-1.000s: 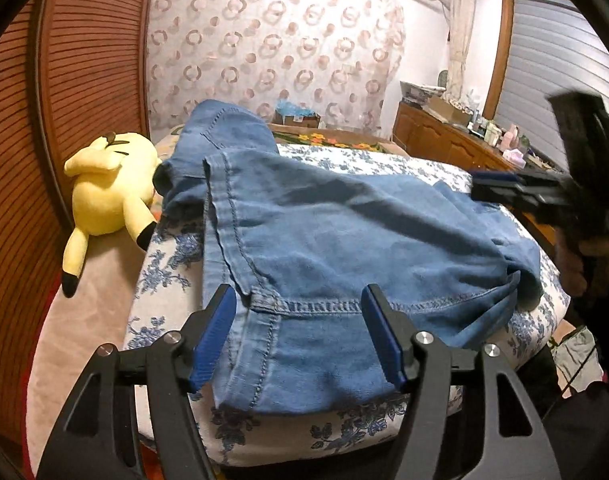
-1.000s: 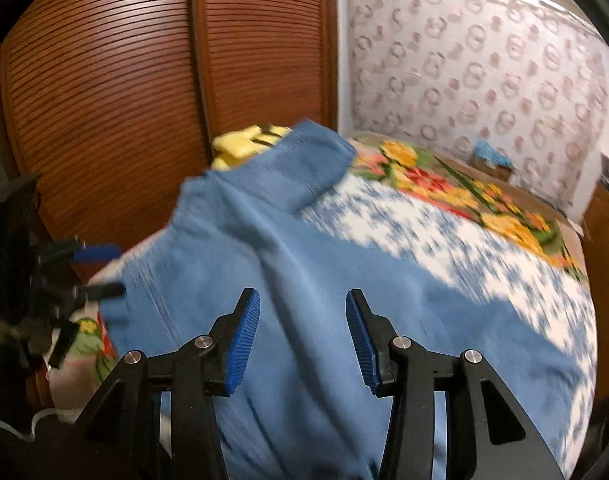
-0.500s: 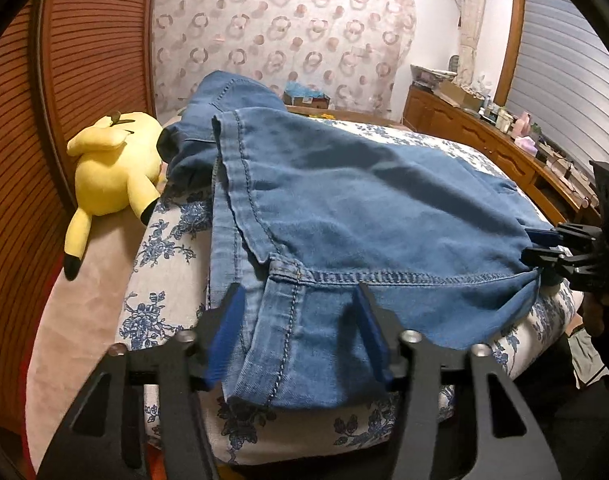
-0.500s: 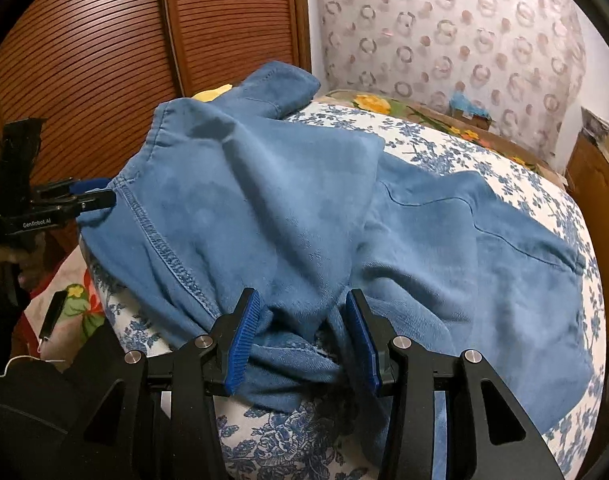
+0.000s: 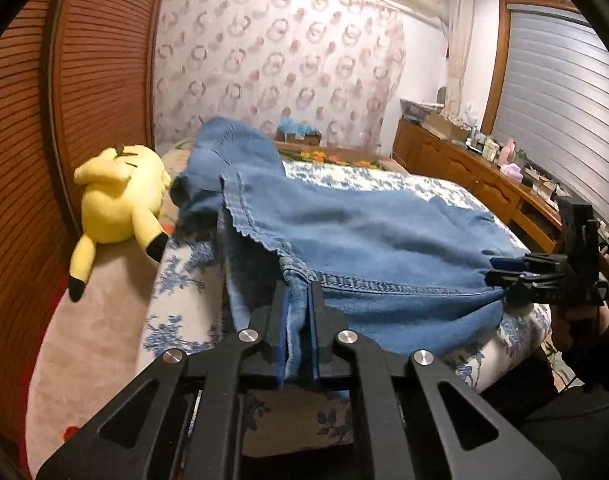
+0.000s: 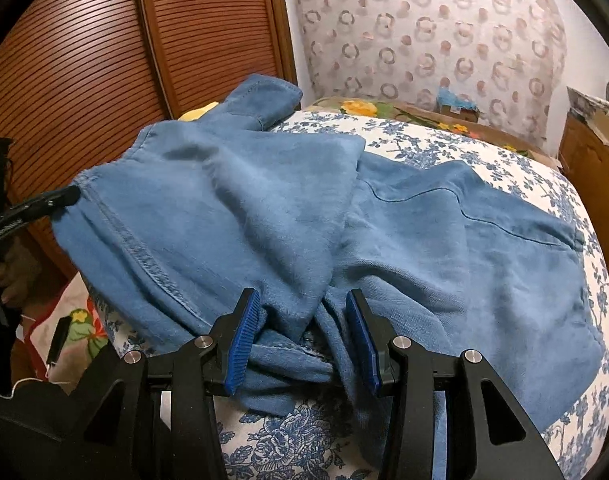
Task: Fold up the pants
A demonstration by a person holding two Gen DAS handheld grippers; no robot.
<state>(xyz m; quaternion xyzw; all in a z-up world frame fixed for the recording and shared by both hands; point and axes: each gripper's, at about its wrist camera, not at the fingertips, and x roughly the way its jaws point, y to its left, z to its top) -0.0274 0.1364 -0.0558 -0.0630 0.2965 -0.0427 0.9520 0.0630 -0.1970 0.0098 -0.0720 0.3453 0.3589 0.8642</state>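
Note:
Blue denim pants (image 5: pixel 364 240) lie spread over the bed, one part folded across another (image 6: pixel 244 208). My left gripper (image 5: pixel 297 292) has its jaws closing, and the pads press on the stitched hem at the near left corner. From the right wrist view the left gripper (image 6: pixel 60 200) pinches that hem corner at the far left. My right gripper (image 6: pixel 302 308) stands half open at the near edge, with bunched denim lying loose between its blue pads (image 6: pixel 242 340). The left wrist view shows the right gripper (image 5: pixel 504 272) at the pants' right corner.
A yellow plush toy (image 5: pixel 120 204) lies on the bed's left side beside slatted wooden doors (image 5: pixel 24 160). The blue floral sheet (image 6: pixel 424 152) covers the mattress. A wooden dresser (image 5: pixel 464 172) with clutter runs along the right. A hand (image 5: pixel 564 328) holds the right gripper.
The left jaws have gone from wide open to closed on the hem. The right gripper came down from above the bed to the pants' near edge.

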